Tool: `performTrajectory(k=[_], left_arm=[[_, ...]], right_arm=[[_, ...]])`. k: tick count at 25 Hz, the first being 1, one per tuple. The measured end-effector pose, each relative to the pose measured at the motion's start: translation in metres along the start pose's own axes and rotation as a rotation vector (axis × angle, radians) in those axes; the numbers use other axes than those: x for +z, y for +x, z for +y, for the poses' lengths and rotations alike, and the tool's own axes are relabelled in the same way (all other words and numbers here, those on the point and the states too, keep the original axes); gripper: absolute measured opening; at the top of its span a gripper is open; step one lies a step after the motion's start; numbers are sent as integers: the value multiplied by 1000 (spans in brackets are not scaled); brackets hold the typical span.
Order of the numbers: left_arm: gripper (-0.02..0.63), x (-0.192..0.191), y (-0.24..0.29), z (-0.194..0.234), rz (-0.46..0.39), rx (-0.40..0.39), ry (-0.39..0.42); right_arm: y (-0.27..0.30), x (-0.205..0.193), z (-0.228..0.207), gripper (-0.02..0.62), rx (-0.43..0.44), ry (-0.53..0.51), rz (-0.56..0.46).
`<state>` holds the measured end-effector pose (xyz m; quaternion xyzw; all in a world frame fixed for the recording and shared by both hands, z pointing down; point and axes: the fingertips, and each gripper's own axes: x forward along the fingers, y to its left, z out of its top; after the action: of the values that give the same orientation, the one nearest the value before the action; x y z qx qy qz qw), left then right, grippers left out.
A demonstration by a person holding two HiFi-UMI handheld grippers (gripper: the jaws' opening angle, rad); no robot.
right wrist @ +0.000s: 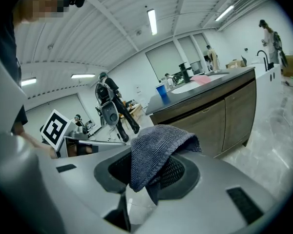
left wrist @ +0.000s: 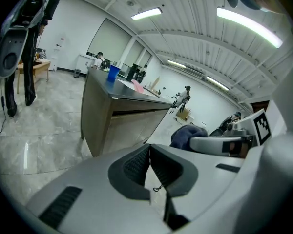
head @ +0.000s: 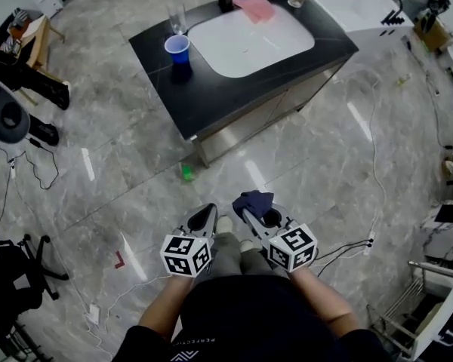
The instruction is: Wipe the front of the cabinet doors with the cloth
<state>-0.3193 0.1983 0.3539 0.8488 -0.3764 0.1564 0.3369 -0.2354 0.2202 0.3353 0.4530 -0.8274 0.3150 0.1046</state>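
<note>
Since the cloth (right wrist: 158,147) is already pinched in the fingers (right wrist: 181,172) of the right gripper (head: 248,216) and hangs over them in a dark blue fold, the fetching is done and the wiping has not begun. The left gripper (left wrist: 150,152) carries nothing; its fingers (left wrist: 136,165) are pressed together. Both grippers are held low against the person's body, over the floor (head: 136,172) and well apart from the cabinet (head: 211,145).

The doors (right wrist: 219,126) face the person below the front edge of the black desk (head: 211,96). They are wood-toned, two side by side, with a dark gap above them. No part of the cloth touches them, so I judge the step in hand to be the approach.

The next move calls for walking up to the cabinet front, lowering the right gripper to door height and turning it so the hanging fold, not the fingers, meets a panel flat. A small green thing (head: 186,173) lies on the floor near the cabinet's front corner, roughly in the path, and is worth stepping round.
</note>
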Motion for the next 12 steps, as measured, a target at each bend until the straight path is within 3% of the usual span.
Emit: performTrajectory(k=[12], left_arm=[[8,13,15,48,-39,74,-31]], right_arm=[[71,-3,8,122,120,-49,80]])
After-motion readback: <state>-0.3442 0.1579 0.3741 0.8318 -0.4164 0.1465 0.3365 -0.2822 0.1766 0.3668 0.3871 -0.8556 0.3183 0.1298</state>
